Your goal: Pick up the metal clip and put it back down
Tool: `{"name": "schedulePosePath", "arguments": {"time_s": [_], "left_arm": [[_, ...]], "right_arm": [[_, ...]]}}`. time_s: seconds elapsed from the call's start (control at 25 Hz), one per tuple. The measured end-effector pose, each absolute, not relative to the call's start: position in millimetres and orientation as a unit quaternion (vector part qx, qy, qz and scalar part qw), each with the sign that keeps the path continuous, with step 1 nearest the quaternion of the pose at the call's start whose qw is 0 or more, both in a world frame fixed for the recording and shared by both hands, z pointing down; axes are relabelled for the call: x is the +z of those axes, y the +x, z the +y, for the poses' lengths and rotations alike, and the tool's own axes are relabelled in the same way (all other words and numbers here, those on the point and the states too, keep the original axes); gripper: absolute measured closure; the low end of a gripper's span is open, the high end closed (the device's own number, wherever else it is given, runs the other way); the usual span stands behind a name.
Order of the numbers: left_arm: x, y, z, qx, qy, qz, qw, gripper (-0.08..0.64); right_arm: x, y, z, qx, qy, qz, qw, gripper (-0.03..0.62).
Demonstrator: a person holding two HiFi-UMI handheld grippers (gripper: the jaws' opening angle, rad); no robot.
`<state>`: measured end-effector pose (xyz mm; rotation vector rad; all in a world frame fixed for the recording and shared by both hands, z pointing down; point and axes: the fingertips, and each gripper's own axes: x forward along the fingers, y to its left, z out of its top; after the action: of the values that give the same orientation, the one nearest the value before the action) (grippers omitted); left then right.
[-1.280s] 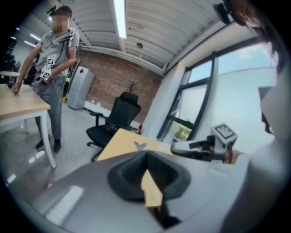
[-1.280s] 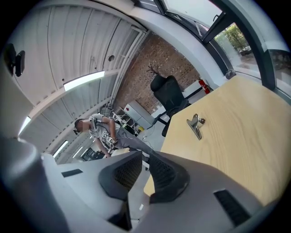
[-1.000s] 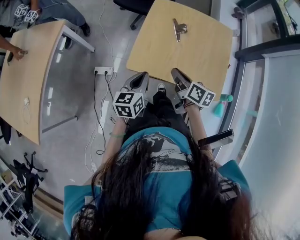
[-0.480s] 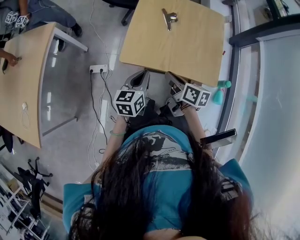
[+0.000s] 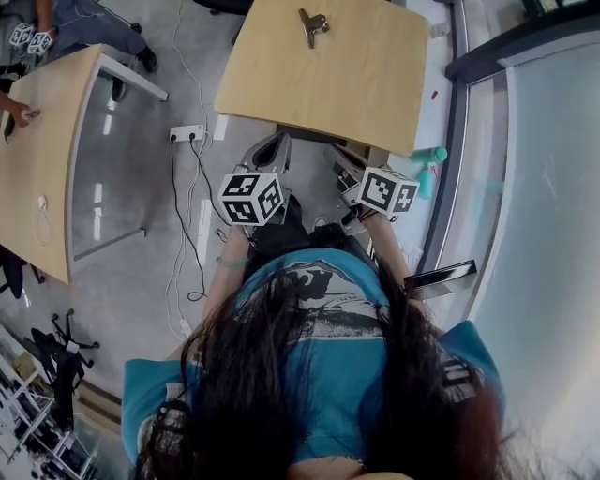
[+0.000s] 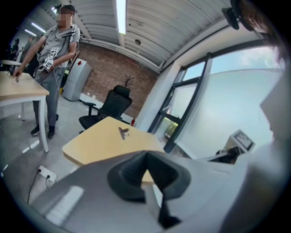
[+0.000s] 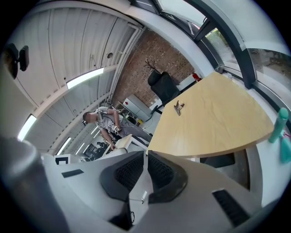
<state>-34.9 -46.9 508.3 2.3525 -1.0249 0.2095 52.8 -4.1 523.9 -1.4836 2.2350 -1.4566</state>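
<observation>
Both jaws of the left gripper [image 6: 145, 157] are together, holding nothing. The right gripper [image 7: 145, 154] is closing, nothing between its jaws. The metal clip [image 5: 312, 23] lies on the table's [image 5: 366, 84] far side.

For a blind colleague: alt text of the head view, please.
A metal clip lies alone on a wooden table. Nearer, a person holds the left tool and right tool short of it, both empty, the right one closing.

The metal clip [image 5: 312, 23] lies on the bench [image 5: 347, 94], near its far edge. A second bench [image 5: 42, 141] stands to the left. A power strip [image 5: 187, 133] lies on the floor [image 5: 141, 234] between them.
</observation>
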Motion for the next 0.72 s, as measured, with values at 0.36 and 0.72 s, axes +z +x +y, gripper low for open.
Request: {"name": "schedulePosePath", "arguments": {"time_s": [0.36, 0.72], "left_arm": [[512.0, 17.8, 54.5, 0.089, 0.872, -0.399, 0.269, 0.557], [505.2, 21.2, 115.8, 0.1, 0.865, -0.42, 0.255, 0.557]], "right_arm": [[527.2, 102.1, 90.5, -0.478, -0.465, 0.745, 0.037, 0.561], [527.4, 103.6, 142.2, -0.484, -0.437, 0.757, 0.035, 0.561]]}}
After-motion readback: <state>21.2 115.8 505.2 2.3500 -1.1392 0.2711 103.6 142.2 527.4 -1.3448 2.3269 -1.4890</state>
